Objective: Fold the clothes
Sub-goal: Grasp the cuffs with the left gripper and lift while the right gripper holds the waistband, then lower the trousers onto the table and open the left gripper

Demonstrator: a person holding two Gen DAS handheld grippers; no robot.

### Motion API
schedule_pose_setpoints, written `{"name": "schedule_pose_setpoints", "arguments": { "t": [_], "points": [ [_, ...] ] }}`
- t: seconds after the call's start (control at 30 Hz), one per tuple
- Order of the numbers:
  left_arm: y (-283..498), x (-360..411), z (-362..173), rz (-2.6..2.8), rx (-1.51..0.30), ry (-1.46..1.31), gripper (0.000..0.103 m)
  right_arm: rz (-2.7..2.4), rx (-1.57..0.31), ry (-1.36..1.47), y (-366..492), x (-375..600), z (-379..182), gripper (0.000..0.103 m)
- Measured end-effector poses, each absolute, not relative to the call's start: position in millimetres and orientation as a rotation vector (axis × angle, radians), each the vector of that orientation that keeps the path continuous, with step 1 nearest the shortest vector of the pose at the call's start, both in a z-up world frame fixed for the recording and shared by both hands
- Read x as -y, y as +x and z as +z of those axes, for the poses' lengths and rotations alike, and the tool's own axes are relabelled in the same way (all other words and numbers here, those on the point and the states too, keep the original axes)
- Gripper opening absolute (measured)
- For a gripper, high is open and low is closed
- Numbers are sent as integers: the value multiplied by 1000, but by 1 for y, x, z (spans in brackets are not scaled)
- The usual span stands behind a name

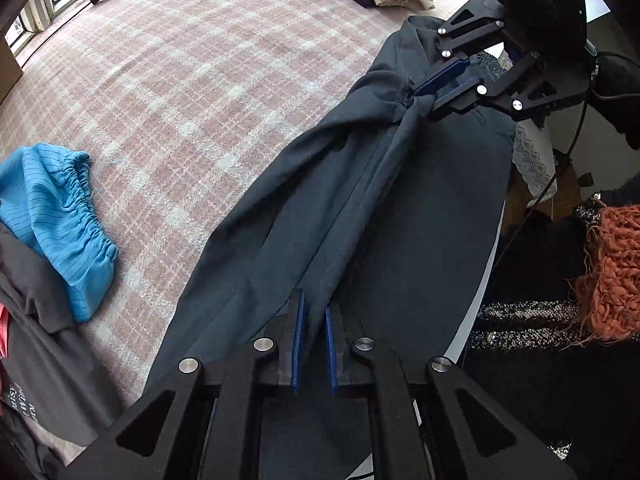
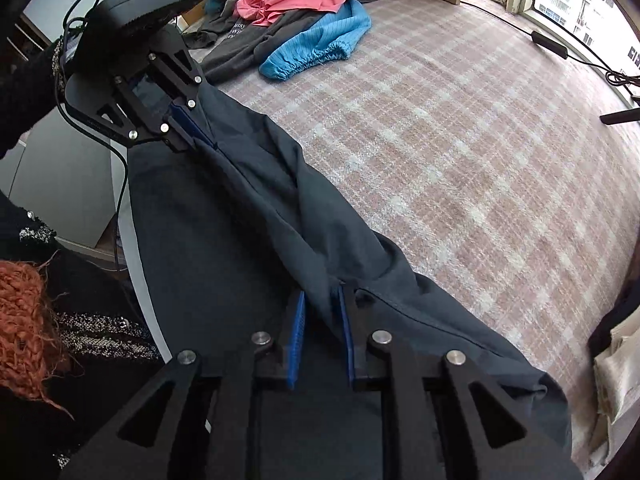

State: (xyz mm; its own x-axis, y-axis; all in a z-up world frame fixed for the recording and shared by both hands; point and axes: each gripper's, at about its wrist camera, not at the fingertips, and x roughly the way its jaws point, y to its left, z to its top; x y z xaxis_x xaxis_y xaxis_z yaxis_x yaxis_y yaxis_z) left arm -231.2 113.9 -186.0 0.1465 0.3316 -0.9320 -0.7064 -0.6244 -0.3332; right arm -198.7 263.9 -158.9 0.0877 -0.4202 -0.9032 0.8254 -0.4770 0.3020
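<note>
The left gripper [image 1: 314, 320] and right gripper [image 2: 322, 312] each pinch a bunched edge of the dark garment [image 1: 360, 208], which stretches taut between their fingers above the plaid bed cover [image 1: 208, 80]. Beyond the left fingers lies a blue garment [image 1: 60, 216].
</note>
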Motion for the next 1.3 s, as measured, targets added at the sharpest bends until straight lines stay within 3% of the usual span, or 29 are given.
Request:
{"name": "schedule_pose_setpoints", "arguments": {
  "t": [0.1,0.2,0.23,0.5,0.67,0.77,0.8,0.87,0.97,1.0,1.07,1.3],
  "points": [
    [-220,-112,-188,1597,-313,-1601,7,-1609,-413,1395,-197,-261,-155,31],
    [-208,-112,-194,1577,-293,-1596,7,-1666,-360,1419,-211,-243,-144,35],
    [-203,-113,-196,1565,-292,-1591,7,-1684,-344,1427,-216,-237,-140,35],
    [-196,-111,-196,1569,-314,-1524,7,-1718,-786,1601,-198,-186,-212,35],
    [-219,-101,-172,1700,-318,-1413,8,-1784,-787,1663,-196,-195,-217,35],
    [-240,-112,-193,1693,-356,-1460,11,-1769,-832,1650,-191,-189,-221,36],
    [-246,-115,-201,1688,-368,-1478,11,-1767,-823,1640,-193,-189,-221,35],
    [-250,-120,-217,1655,-382,-1523,11,-1763,-805,1622,-199,-189,-220,2],
    [-248,-123,-219,1628,-387,-1505,11,-1949,-571,1609,-243,-208,-196,2],
    [-247,-124,-220,1622,-391,-1507,11,-2017,-483,1590,-258,-215,-185,7],
    [-248,-125,-221,1617,-390,-1507,11,-2038,-394,1575,-268,-220,-177,39],
    [-263,-114,-204,1697,-356,-1499,12,-2048,-93,1529,-272,-243,-167,42]
  ]
}}
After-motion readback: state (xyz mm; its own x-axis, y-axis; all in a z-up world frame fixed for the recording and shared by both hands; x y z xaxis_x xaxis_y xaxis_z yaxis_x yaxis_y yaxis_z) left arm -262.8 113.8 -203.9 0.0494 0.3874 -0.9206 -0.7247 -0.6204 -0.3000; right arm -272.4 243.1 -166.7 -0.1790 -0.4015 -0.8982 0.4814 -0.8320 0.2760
